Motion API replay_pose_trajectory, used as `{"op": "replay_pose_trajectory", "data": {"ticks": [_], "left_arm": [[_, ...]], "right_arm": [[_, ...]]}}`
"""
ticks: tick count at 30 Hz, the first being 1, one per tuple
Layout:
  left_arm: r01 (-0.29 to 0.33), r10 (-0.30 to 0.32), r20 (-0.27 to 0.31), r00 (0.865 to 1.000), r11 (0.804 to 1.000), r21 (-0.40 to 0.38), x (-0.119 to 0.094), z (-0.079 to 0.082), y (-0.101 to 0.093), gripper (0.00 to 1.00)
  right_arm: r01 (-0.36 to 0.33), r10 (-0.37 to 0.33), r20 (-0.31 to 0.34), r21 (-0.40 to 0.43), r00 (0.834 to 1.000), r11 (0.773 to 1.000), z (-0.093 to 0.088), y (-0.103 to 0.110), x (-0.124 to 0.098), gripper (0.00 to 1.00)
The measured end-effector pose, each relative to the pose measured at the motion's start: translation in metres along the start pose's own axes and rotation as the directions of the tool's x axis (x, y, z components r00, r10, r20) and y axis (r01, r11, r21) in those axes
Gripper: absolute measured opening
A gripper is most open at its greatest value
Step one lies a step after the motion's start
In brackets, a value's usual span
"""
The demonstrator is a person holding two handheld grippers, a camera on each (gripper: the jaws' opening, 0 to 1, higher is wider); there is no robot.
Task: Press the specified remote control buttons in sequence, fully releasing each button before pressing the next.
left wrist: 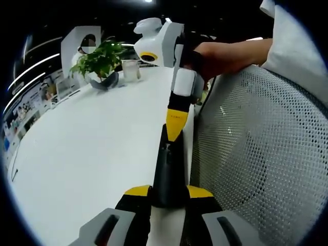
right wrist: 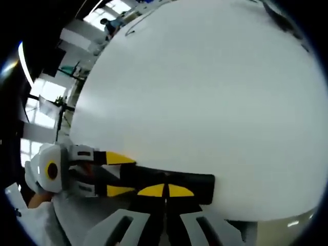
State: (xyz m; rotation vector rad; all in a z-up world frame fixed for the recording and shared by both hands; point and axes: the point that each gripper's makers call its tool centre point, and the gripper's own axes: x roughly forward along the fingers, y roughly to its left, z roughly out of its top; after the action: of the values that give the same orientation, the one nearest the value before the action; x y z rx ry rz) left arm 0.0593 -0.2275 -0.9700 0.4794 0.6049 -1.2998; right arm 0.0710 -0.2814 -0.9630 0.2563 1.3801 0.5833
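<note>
The left hand-held gripper (left wrist: 169, 197) grips the near end of the remote (left wrist: 169, 169), its yellow-tipped jaws clamped on either side of the dark body. In the right gripper view it enters from the left (right wrist: 115, 174), again pinching one end of the remote (right wrist: 169, 183). The right hand-held gripper (right wrist: 165, 190) has its yellow tips drawn together, pressing down on the remote's top; in the left gripper view it reaches down from above (left wrist: 174, 123), its closed tip touching the remote's upper face. Which button lies under the tip cannot be told.

The remote lies at the edge of the white surface (left wrist: 92, 148), long axis running along that edge. A hand (left wrist: 225, 54) holds the right hand-held gripper's white body. Just beside the edge stands a mesh chair back (left wrist: 256, 154). At the surface's far end are a potted plant (left wrist: 100, 64) and a cup (left wrist: 130, 69) next to it.
</note>
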Motion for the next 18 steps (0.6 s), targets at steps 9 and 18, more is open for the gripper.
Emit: {"op": "replay_pose_trajectory", "data": {"ticks": [9,18], "left_arm": [[0.000,0.000,0.002,1.000,1.000,0.000,0.0000,0.0001,0.0000,0.25],[0.000,0.000,0.005,1.000,1.000,-0.002,0.0002,0.0002,0.0001,0.25]], "right_arm": [[-0.009,0.009,0.001,0.017,1.000,1.000,0.0002,-0.0020,0.0001,0.00],[-0.005,0.004,0.009,0.015,1.000,1.000,0.0002,-0.0025,0.0003,0.00]]}}
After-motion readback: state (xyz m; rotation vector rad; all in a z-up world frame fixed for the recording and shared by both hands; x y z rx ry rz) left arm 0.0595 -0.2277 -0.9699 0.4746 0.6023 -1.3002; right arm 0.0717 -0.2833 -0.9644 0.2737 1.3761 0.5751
